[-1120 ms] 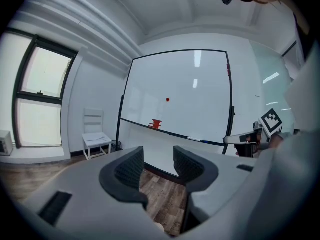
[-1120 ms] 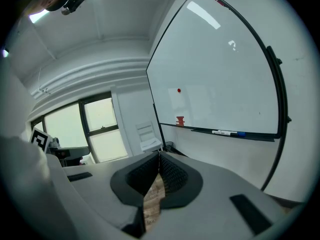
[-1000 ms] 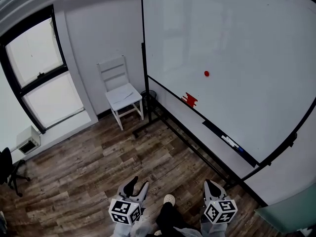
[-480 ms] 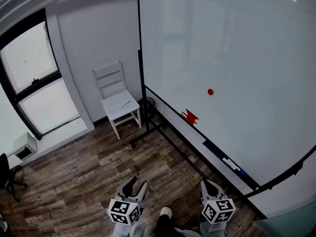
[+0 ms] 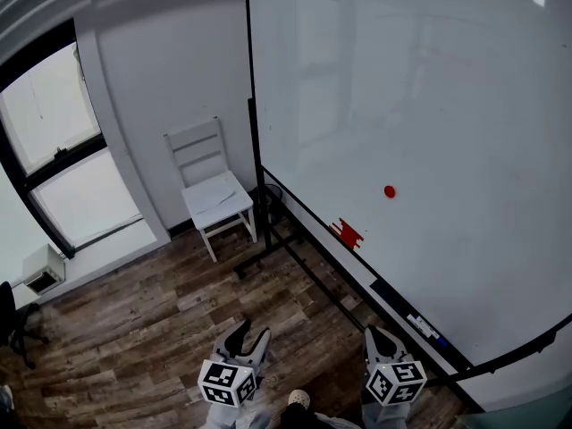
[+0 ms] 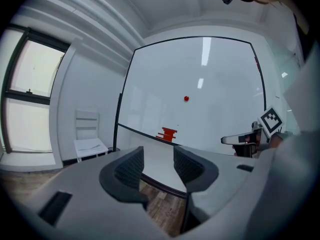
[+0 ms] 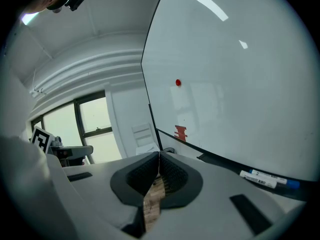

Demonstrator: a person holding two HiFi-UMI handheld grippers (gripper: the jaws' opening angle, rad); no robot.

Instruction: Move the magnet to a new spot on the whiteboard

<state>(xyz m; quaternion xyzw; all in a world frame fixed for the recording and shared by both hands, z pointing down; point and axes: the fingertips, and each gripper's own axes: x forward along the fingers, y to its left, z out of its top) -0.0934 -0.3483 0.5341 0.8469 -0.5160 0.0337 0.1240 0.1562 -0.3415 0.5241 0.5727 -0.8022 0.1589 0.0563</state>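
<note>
Filling more of the head view than a second ago, the whiteboard point(image 5: 429, 105) now takes up the whole right side, and less of the wooden floor point(image 5: 134, 329) shows. The white chair point(image 5: 213, 190) by the board's left edge has slid lower in the frame. The left tool point(image 5: 251, 332) and right tool point(image 5: 375, 333) stay at the bottom edge, over the floor and well apart from the board. The red block point(image 5: 347, 233) on the board's ledge has also dropped in the frame. So has the small red magnet point(image 5: 390, 191), stuck on the board's face above and to the right of that block, far from both tools.

The head view leaves the tools' state unclear, and each gripper view settles it. The left tool's jaws are spread, with only board and floor seen through the gap. The right tool's jaws are pressed together, nothing caught between them. That right gripper view also shows the markers point(image 7: 268, 178) lying on the ledge more plainly.
</note>
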